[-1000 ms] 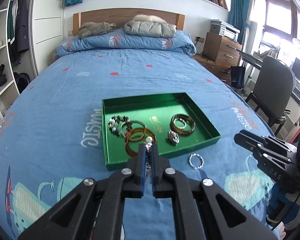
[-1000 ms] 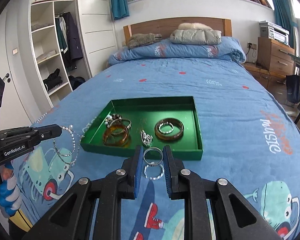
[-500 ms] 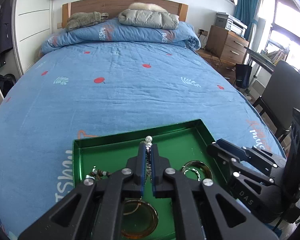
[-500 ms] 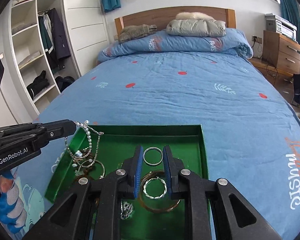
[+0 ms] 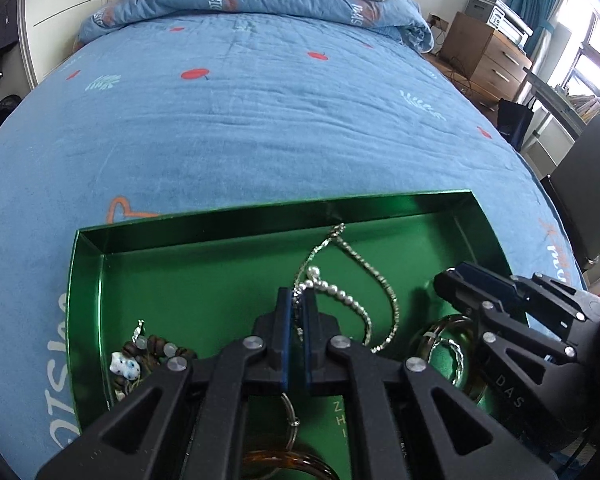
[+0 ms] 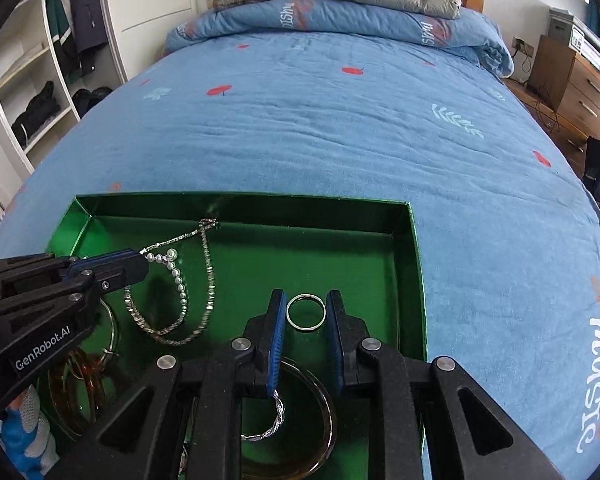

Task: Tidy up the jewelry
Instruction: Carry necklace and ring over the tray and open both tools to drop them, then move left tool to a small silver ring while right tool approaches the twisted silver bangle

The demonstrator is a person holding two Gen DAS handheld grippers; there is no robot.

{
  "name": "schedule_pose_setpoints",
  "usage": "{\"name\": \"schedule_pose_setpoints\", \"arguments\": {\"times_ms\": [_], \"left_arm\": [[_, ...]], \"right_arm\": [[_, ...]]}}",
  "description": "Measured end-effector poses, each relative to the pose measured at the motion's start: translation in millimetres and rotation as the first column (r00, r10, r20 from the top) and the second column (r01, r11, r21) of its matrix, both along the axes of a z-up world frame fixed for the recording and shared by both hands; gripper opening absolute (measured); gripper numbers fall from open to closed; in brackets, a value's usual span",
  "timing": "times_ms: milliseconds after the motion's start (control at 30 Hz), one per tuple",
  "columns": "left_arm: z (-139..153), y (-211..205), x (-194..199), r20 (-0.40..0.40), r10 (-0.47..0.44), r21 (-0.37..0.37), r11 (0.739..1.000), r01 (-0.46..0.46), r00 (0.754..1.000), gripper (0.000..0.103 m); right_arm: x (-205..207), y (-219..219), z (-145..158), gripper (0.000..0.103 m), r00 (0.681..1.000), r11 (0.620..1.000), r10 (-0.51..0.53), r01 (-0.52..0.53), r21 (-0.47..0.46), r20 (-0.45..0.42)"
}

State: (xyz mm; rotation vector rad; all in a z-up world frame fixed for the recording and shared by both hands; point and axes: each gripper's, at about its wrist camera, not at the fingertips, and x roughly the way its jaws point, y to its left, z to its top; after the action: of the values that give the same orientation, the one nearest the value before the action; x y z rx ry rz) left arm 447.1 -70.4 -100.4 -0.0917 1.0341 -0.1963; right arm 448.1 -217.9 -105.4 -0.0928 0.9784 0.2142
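Pearl-and-chain necklace [image 6: 180,292] pinched in closed left gripper [image 5: 299,300], draping toward far edge of green tray [image 6: 414,264]. Thin silver ring [image 6: 305,312] clamped in right gripper [image 6: 306,312] above tray's right side. On blue bedspread [image 6: 340,128].

My green tray [image 6: 410,264] at the lower centre looks like glossy foil-faced card, mirroring light along its walls. The necklace [image 6: 208,280] I see is bright silvery metal with pearly beads; the ring [image 6: 305,312] is polished metal. The bangles [image 6: 80,392] at lower left look like translucent amber plastic. My claws [image 5: 294,304] are matt black plastic with blue pads. The bedspread [image 5: 260,120] is soft, napped blue cloth.
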Motion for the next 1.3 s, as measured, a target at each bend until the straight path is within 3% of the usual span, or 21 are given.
{"name": "schedule_pose_setpoints", "arguments": {"times_ms": [167, 267, 300, 467, 600, 700, 833, 1133, 1300], "left_arm": [[-5, 6, 2, -0.046, 0.022, -0.012, 1.000, -0.022, 0.999, 0.005], [-3, 13, 2, -0.056, 0.034, -0.022, 0.999, -0.035, 0.998, 0.006], [-1, 14, 0, -0.052, 0.032, -0.023, 0.999, -0.033, 0.998, 0.006], [29, 24, -19, 0.005, 0.038, -0.009, 0.999, -0.038, 0.999, 0.006], [73, 36, -54, 0.105, 0.045, -0.018, 0.999, -0.043, 0.993, 0.006], [105, 48, -91, 0.180, 0.066, -0.033, 0.998, -0.061, 0.981, 0.006], [140, 61, -143, 0.266, 0.076, -0.021, 0.997, -0.073, 0.961, 0.006], [177, 89, -240, 0.323, 0.082, 0.024, 0.995, -0.095, 0.943, 0.006], [184, 112, -277, 0.327, 0.112, 0.001, 0.993, -0.119, 0.939, 0.013]], "right_arm": [[-7, -1, -5, 0.021, 1.000, 1.000, 0.003, -0.004, -0.019, -0.014], [-7, -4, -3, 0.034, 1.000, 1.000, 0.001, -0.001, -0.019, -0.023], [-8, -4, -2, 0.039, 1.000, 1.000, 0.001, -0.001, -0.017, -0.021], [-23, -11, 24, 0.040, 0.999, 1.000, -0.012, 0.011, 0.025, 0.032], [-57, -14, 67, 0.041, 0.993, 0.998, -0.019, 0.011, 0.066, 0.119], [-92, -15, 99, 0.047, 0.983, 0.996, -0.015, -0.001, 0.090, 0.180], [-143, -13, 124, 0.049, 0.973, 0.993, -0.004, -0.023, 0.114, 0.230], [-246, -5, 153, 0.050, 0.961, 0.993, 0.005, -0.038, 0.113, 0.278], [-290, -9, 160, 0.051, 0.960, 0.991, -0.003, -0.036, 0.132, 0.282]]}}
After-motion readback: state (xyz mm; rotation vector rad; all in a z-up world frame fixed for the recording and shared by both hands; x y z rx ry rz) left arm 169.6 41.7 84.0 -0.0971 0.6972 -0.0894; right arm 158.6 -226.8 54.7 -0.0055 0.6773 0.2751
